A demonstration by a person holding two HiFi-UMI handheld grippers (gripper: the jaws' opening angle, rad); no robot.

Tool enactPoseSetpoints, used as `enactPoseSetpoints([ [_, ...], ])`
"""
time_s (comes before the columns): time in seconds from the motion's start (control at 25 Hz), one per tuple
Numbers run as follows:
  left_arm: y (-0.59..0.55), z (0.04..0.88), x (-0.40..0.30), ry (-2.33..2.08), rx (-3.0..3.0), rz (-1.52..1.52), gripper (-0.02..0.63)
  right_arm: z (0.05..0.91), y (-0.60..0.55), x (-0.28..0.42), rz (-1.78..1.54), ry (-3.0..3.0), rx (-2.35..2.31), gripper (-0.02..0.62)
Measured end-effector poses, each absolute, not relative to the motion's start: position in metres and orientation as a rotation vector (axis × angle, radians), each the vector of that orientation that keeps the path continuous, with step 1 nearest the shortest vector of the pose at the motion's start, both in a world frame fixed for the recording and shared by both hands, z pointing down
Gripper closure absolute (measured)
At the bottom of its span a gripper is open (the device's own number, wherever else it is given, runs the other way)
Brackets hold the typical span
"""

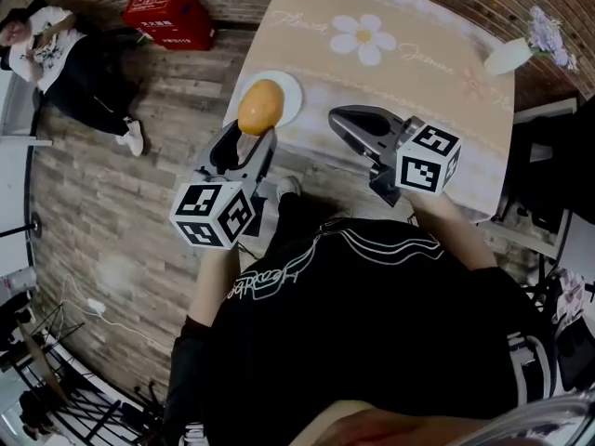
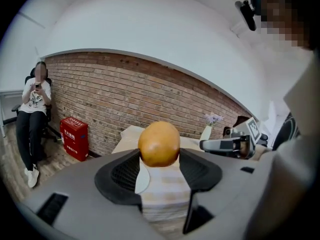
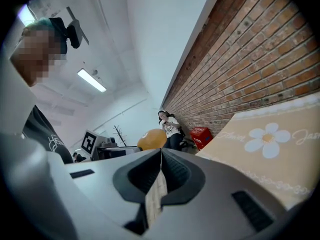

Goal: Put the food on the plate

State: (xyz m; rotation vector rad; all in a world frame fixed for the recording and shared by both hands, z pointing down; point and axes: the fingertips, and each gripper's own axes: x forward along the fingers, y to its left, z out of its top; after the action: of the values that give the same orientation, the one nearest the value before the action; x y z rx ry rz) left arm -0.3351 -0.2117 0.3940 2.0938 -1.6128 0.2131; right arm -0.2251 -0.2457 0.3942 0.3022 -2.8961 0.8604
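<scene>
Your left hand-held gripper (image 2: 159, 159) clamps round yellow-orange food (image 1: 260, 106) by its sides, over white plate (image 1: 291, 93) at near-left corner of surface (image 1: 418, 72). Food looks firm, smooth, likely rolls: hold widest part. Your right hand-held gripper (image 1: 340, 117): jaws together, empty.

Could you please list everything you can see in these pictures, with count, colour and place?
round food: one, orange-yellow, held above the plate's near edge
plate: one, white, near left corner of the table
tablecloth: one, beige with a white daisy, covering the table
vase: one, white with purple flowers, far right corner of the table
crate: one, red, on the floor by the brick wall
seated person: one, white top and dark trousers, by the wall
brick wall: one, red-brown, behind the table
left gripper: one, grey, jaws closed on the round food
right gripper: one, grey, jaws together and empty, over the table
</scene>
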Motion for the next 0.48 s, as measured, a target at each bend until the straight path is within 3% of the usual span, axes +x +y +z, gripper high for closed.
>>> enactPoseSetpoints([
  [0.48,-0.264,0.460,-0.367,-1.510,2.097,0.313,0.362,0.430,-0.283,-0.239,0.950,-2.822,0.448,0.598],
])
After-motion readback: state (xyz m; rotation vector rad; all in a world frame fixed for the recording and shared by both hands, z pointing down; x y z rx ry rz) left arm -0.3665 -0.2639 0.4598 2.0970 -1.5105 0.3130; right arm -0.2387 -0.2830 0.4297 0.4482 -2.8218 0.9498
